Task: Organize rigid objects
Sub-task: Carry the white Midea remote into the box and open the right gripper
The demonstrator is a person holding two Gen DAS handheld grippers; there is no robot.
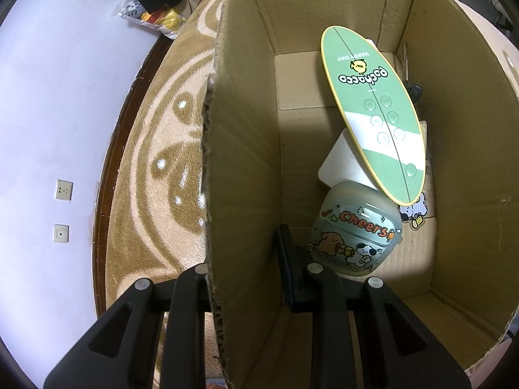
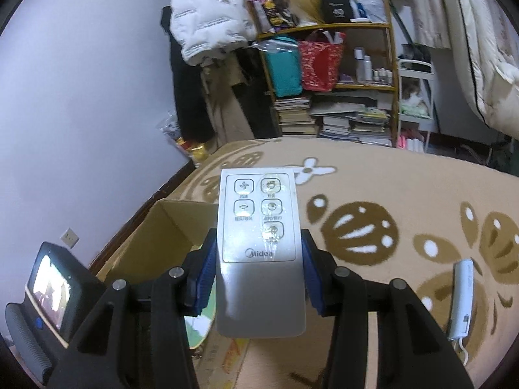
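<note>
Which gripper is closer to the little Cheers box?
Left. The left gripper straddles the cardboard box wall, right beside the Cheers case. The right gripper holds the Midea remote outside the box.

White slab [image 1: 340,162] half under green remote [image 1: 373,113]; dark item [image 1: 413,88] behind, unidentifiable.

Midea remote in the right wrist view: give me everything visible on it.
The remote is a flat, white-grey plastic slab with rounded lower corners. Its upper panel is outlined and holds five square icon buttons with Chinese labels and the Midea logo below; a glossy clear film covers the right buttons. It points away from the camera, face up, clamped on both long edges by the blue pads of the right hand-held gripper. It hangs above the carpet and the cardboard box.
</note>
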